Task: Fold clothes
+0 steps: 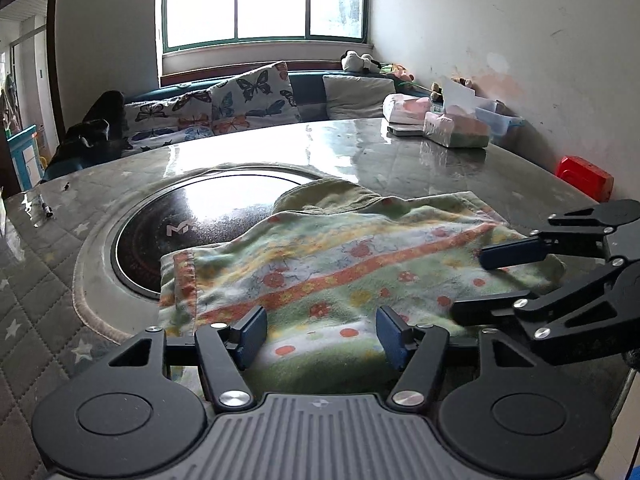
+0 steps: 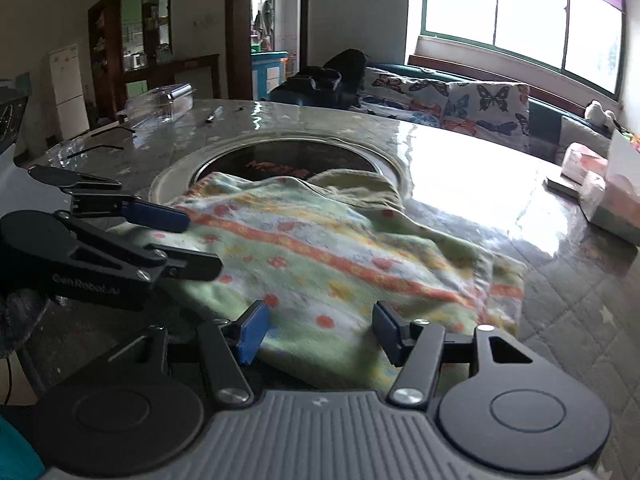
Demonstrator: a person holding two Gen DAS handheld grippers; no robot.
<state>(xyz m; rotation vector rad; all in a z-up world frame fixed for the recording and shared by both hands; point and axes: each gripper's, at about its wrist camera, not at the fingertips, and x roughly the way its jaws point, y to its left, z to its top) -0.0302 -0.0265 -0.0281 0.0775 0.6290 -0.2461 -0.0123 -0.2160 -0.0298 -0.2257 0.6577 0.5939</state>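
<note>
A green garment (image 1: 340,264) with orange stripes and red dots lies partly folded on the table, its far edge over the round black cooktop; it also shows in the right wrist view (image 2: 340,256). My left gripper (image 1: 322,336) is open, its blue pads just above the garment's near edge, holding nothing. It shows from the side in the right wrist view (image 2: 200,240). My right gripper (image 2: 316,334) is open over the near edge too, and shows at the right of the left wrist view (image 1: 472,280), also empty.
The round black cooktop (image 1: 200,216) is set in the table (image 1: 400,148). Tissue packs and boxes (image 1: 440,120) stand at the far right, a red box (image 1: 584,178) by the wall. A pen (image 1: 46,208) lies at left. A clear container (image 2: 164,100) sits at the far edge.
</note>
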